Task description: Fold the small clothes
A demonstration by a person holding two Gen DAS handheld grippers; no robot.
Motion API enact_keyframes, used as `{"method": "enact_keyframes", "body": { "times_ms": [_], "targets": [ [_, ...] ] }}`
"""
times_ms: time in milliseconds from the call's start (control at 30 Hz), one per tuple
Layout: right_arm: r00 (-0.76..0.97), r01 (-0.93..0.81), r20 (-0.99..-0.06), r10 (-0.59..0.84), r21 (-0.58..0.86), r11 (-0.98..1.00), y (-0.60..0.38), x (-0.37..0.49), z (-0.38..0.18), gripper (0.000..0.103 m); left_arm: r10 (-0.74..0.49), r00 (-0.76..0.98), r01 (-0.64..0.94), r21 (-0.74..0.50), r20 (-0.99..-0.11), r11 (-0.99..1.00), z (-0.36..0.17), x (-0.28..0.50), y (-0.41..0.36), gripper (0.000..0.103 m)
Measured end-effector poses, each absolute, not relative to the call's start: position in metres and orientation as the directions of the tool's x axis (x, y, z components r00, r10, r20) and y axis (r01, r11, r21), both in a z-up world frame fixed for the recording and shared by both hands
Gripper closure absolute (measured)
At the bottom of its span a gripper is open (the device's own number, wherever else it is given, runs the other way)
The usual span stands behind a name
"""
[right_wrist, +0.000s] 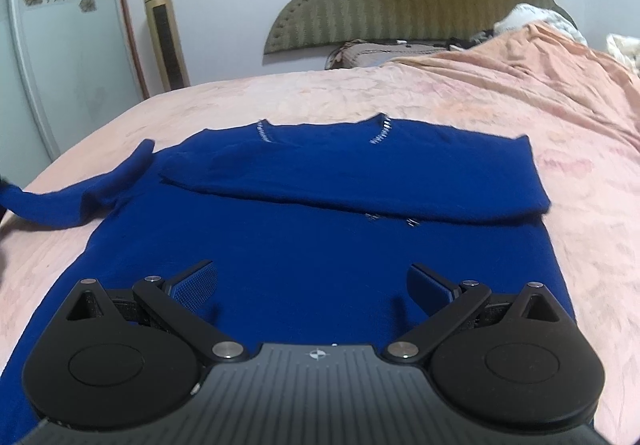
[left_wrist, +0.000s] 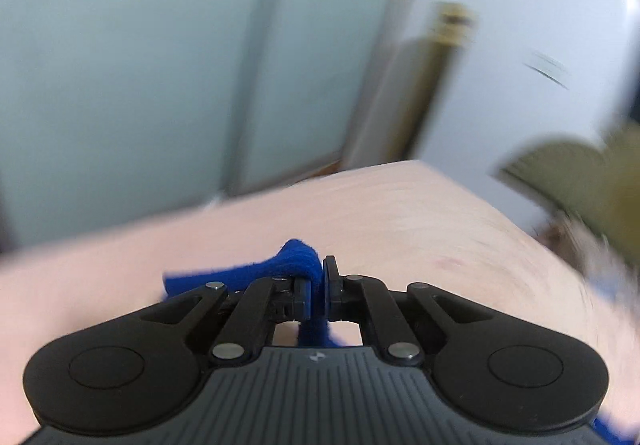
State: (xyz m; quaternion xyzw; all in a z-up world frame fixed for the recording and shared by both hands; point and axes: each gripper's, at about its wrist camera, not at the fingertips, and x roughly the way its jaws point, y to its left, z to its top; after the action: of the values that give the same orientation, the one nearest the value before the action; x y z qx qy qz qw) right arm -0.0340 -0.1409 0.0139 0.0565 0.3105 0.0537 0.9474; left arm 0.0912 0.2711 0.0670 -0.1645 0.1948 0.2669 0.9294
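On the pink bed, the left gripper clenches the blue sweater's outstretched left sleeve, its length running sideways from the body, while the right gripper hovers released over the hem.

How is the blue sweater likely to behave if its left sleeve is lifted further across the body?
The blue sweater probably stays floppy: the sleeve sags where it is lifted. The fuzzy knit looks likely to grip the pink bedspread rather than slide. The left gripper, shut on fabric, seems to hold it easily, suggesting little weight.
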Motion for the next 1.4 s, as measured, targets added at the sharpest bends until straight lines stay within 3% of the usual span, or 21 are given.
{"method": "enact_keyframes", "body": {
  "times_ms": [67,167,300,367,400,433,467,500,533,567,700,867,1100,1133,1200,1233,1267,1400],
  "targets": [
    [0.802,-0.046,-0.582,0.132,0.161,0.986,-0.152,-0.036,0.011,0.001,0.370,0.852,-0.427,-0.082,-0.369,0.901,0.084,0.101,0.213,0.098],
    [0.804,-0.008,-0.582,0.119,0.190,0.982,-0.169,-0.039,0.007,0.001,0.113,0.935,-0.098,0.061,-0.335,0.993,0.094,0.105,0.114,0.097],
    [0.811,0.052,-0.579,0.089,0.223,0.973,-0.193,-0.043,0.004,0.001,-0.210,0.823,0.389,0.255,-0.527,0.885,0.059,0.098,-0.011,0.091],
    [0.821,0.093,-0.568,0.058,0.233,0.968,-0.205,-0.046,0.005,0.001,-0.241,0.753,0.524,0.336,-0.613,0.783,0.026,0.077,-0.061,0.083],
    [0.826,0.113,-0.562,0.041,0.237,0.965,-0.212,-0.049,0.006,0.001,-0.242,0.746,0.549,0.368,-0.621,0.750,0.013,0.064,-0.073,0.082],
    [0.831,0.130,-0.556,0.027,0.241,0.962,-0.218,-0.051,0.007,0.001,-0.249,0.748,0.571,0.404,-0.615,0.714,0.002,0.049,-0.083,0.073],
    [0.835,0.148,-0.550,0.013,0.248,0.957,-0.225,-0.053,0.009,0.001,-0.256,0.751,0.583,0.430,-0.609,0.689,-0.005,0.038,-0.087,0.055],
    [0.838,0.158,-0.546,0.007,0.253,0.954,-0.231,-0.054,0.010,0.001,-0.260,0.754,0.589,0.446,-0.603,0.674,-0.006,0.030,-0.089,0.044],
    [0.838,0.165,-0.545,0.002,0.257,0.952,-0.236,-0.054,0.011,0.001,-0.262,0.765,0.584,0.461,-0.588,0.668,-0.006,0.023,-0.086,0.024],
    [0.838,0.169,-0.546,0.001,0.261,0.950,-0.241,-0.052,0.012,0.000,-0.267,0.781,0.571,0.474,-0.564,0.670,-0.005,0.019,-0.079,0.017],
    [0.839,0.124,-0.539,0.072,0.319,0.940,-0.247,-0.032,0.018,0.000,-0.243,0.812,0.519,0.467,-0.530,0.716,0.004,0.012,-0.039,0.017],
    [0.804,-0.012,-0.519,0.292,0.476,0.879,-0.232,0.030,0.020,0.000,-0.069,0.852,0.317,0.406,-0.519,0.857,0.016,0.041,0.014,0.017],
    [0.716,0.038,-0.614,0.332,0.509,0.860,-0.186,0.134,0.003,0.002,0.123,0.771,0.056,0.259,-0.625,0.964,0.020,0.097,0.061,0.017],
    [0.700,0.044,-0.625,0.346,0.521,0.852,-0.182,0.143,-0.002,0.009,0.132,0.754,0.054,0.261,-0.644,0.964,0.015,0.105,0.061,0.017],
    [0.706,0.060,-0.609,0.362,0.560,0.826,-0.181,0.146,-0.011,0.034,0.143,0.737,0.061,0.275,-0.661,0.960,0.009,0.108,0.060,0.017],
    [0.714,0.084,-0.609,0.344,0.563,0.822,-0.182,0.141,-0.012,0.061,0.144,0.733,0.067,0.281,-0.665,0.957,0.005,0.108,0.059,0.017],
    [0.724,0.114,-0.615,0.314,0.555,0.824,-0.186,0.134,-0.013,0.078,0.141,0.734,0.072,0.283,-0.664,0.956,0.003,0.108,0.058,0.017],
    [0.805,0.121,-0.535,0.257,0.572,0.811,-0.212,0.090,-0.006,0.092,0.137,0.751,0.077,0.292,-0.646,0.953,-0.001,0.097,0.064,0.017]
  ]
}}
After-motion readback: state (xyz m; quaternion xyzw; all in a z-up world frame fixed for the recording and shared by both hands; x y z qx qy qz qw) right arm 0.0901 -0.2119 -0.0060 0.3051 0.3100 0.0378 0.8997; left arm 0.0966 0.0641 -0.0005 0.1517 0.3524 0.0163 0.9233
